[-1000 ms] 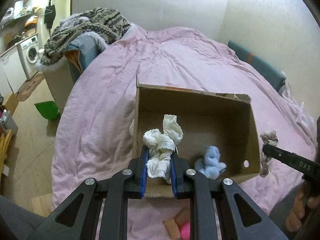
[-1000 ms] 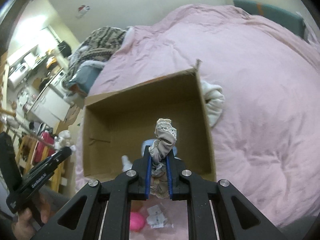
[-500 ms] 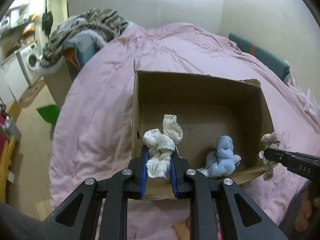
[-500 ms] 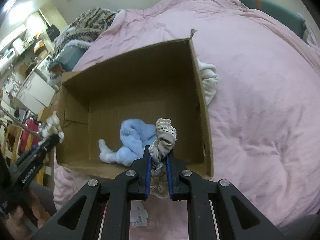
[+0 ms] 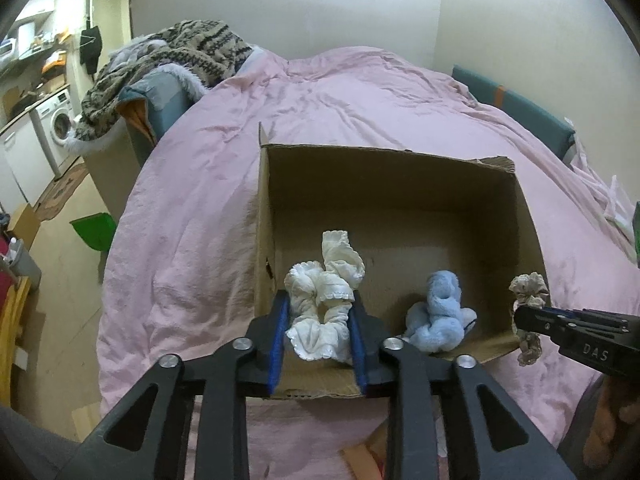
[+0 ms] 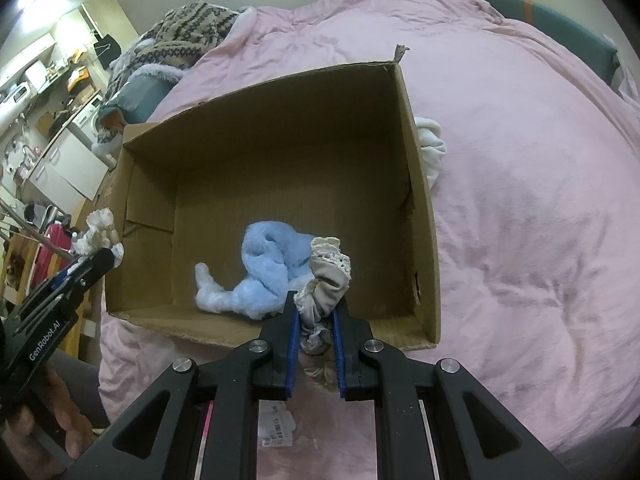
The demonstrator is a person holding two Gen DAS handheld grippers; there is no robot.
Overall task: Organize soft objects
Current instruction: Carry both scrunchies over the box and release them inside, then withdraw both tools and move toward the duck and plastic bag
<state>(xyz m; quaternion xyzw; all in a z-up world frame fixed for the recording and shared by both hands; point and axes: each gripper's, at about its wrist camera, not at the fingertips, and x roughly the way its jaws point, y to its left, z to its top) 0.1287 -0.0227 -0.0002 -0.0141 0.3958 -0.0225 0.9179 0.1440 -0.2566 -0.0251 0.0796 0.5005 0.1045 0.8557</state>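
Note:
An open cardboard box [image 5: 392,184] [image 6: 280,128] lies on the pink bed. A fluffy light blue soft item [image 5: 438,312] [image 6: 260,268] lies on its floor near the front wall. My left gripper [image 5: 318,320] is shut on a white frilly cloth [image 5: 324,296] above the box's front left corner; it also shows in the right wrist view [image 6: 98,234]. My right gripper [image 6: 316,316] is shut on a beige lace-edged cloth [image 6: 328,276] over the box's front edge; that cloth also shows in the left wrist view [image 5: 528,292].
A white cloth [image 6: 430,148] lies on the pink duvet [image 5: 340,96] just outside the box's right wall. A patterned blanket pile [image 5: 172,52] sits at the bed's far left. A green bin [image 5: 94,232] and a washing machine [image 5: 56,128] stand on the floor at left.
Both grippers have moved forward and up over the box's front edge with their cloths. The blue item now shows fully inside the box.

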